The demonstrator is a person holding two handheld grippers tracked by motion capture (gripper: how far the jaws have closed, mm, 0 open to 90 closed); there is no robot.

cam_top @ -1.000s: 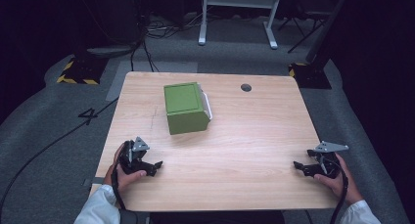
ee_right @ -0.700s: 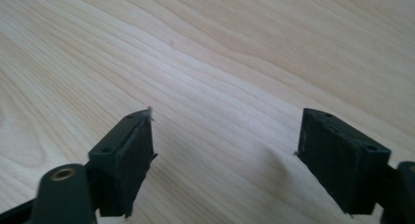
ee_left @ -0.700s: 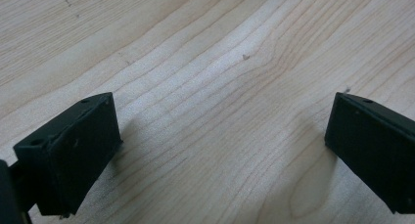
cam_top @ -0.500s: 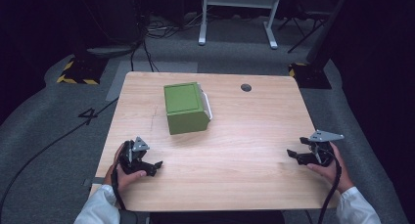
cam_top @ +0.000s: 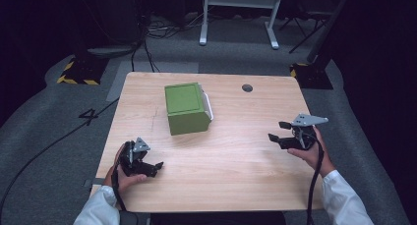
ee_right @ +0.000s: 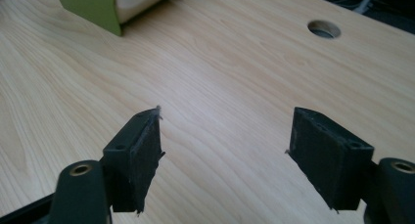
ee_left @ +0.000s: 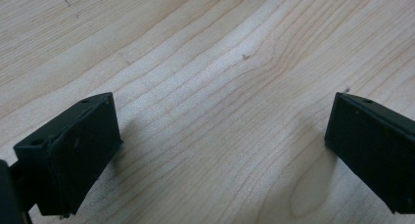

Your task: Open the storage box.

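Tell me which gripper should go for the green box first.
Probably the right gripper: it is raised, open, and its jaws face the green box. The left gripper, also open, sits low on the table, aimed elsewhere.

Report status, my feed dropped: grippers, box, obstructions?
Left gripper open, empty. Right gripper open, empty. Green box untouched on table. Path clear.

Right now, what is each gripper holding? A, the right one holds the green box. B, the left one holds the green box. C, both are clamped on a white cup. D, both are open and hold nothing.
D: the left gripper and the right gripper both have their jaws spread with bare wooden table between them, and the green box sits apart from both, farther back on the table.
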